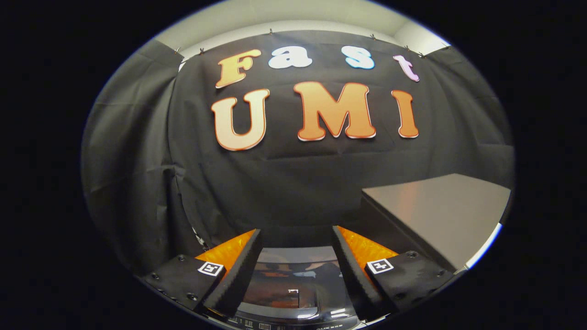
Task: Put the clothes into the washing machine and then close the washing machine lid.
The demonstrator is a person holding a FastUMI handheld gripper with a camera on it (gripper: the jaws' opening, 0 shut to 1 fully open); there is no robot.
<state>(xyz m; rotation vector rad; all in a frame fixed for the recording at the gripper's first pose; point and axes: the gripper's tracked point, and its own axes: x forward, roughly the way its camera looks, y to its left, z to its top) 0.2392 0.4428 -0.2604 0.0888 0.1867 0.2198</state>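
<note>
My gripper [297, 234] is open, its two fingers spread wide with nothing between them. Below and between the fingers lies the washing machine's glossy dark lid [289, 279], lying flat and reflecting the booth wall. A strip of the machine's control panel [293, 323] shows under the fingers, nearest to me. I see no clothes here.
A grey tabletop [440, 211] stands to the right of the machine, beyond the right finger, with a pale edge on its near side. The black cloth wall [293, 183] hangs close behind the machine and wraps round on the left.
</note>
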